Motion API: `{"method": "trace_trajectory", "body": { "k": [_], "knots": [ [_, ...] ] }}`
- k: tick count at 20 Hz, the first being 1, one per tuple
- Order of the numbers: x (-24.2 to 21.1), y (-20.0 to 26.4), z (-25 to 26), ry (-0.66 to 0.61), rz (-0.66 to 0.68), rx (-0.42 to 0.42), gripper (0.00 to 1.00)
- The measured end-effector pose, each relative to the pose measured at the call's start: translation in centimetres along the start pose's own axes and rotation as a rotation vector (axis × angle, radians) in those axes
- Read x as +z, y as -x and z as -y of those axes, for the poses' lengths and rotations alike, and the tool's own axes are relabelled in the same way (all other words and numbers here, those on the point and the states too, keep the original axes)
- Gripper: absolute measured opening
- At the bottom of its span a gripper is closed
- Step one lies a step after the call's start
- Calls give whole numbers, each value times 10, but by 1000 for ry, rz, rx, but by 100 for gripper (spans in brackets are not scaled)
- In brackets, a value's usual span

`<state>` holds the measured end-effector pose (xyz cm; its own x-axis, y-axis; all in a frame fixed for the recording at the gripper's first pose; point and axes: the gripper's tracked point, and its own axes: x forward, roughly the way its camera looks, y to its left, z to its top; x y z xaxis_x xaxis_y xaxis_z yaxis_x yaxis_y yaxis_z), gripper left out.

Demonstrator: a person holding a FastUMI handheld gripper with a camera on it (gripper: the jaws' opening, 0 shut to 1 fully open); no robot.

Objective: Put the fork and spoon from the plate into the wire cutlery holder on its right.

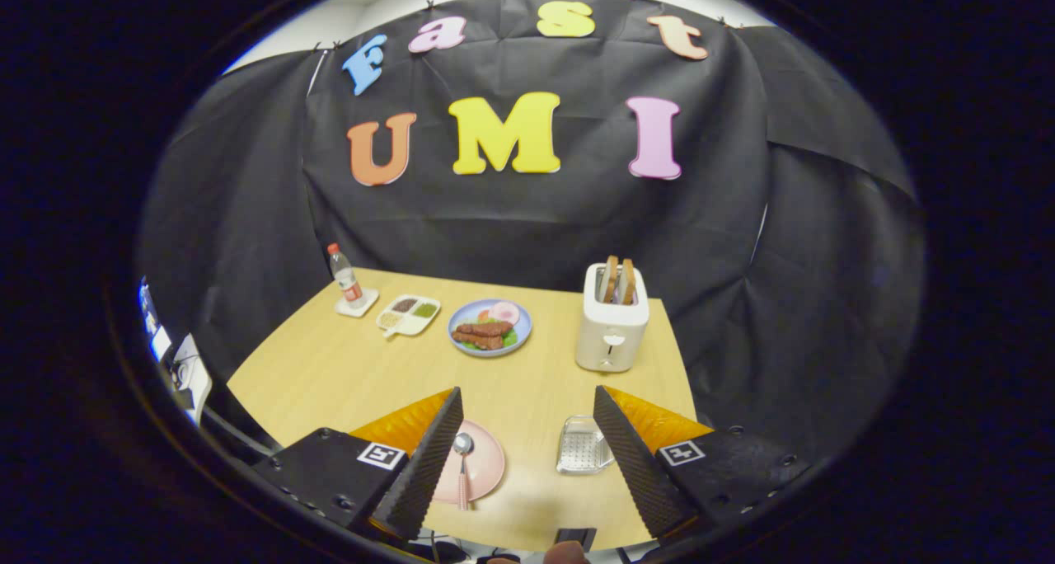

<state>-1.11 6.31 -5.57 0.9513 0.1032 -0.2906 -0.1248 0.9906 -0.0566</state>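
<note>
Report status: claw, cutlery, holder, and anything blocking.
Claw open, empty, above the table's near edge. Spoon on pink plate beside one finger; fork not made out. Wire holder right of plate, path unobstructed.

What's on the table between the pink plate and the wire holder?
Nothing: in the gripper view, bare table separates the pink plate from the wire holder. The gripper fingers are open.

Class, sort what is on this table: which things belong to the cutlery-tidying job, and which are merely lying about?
Belongs to the job: pink plate; spoon lying on it; wire cutlery holder to the plate's right; gripper, jaws open and holding nothing.

Just lying about: toaster with bread; blue plate of food; divided dish; bottle.
</note>
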Motion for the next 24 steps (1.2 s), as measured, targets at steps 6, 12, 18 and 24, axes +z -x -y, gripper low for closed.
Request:
{"method": "trace_trajectory", "body": {
  "k": [6, 12, 18, 24],
  "knots": [
    [-67, -45, -55, 142, -504, 125, 96],
    [-158, -68, -79, 174, -935, 156, 94],
    [-193, -88, -81, 192, -1078, 107, 87],
    [-199, -99, -86, 204, -1131, 84, 75]
  ]
}}
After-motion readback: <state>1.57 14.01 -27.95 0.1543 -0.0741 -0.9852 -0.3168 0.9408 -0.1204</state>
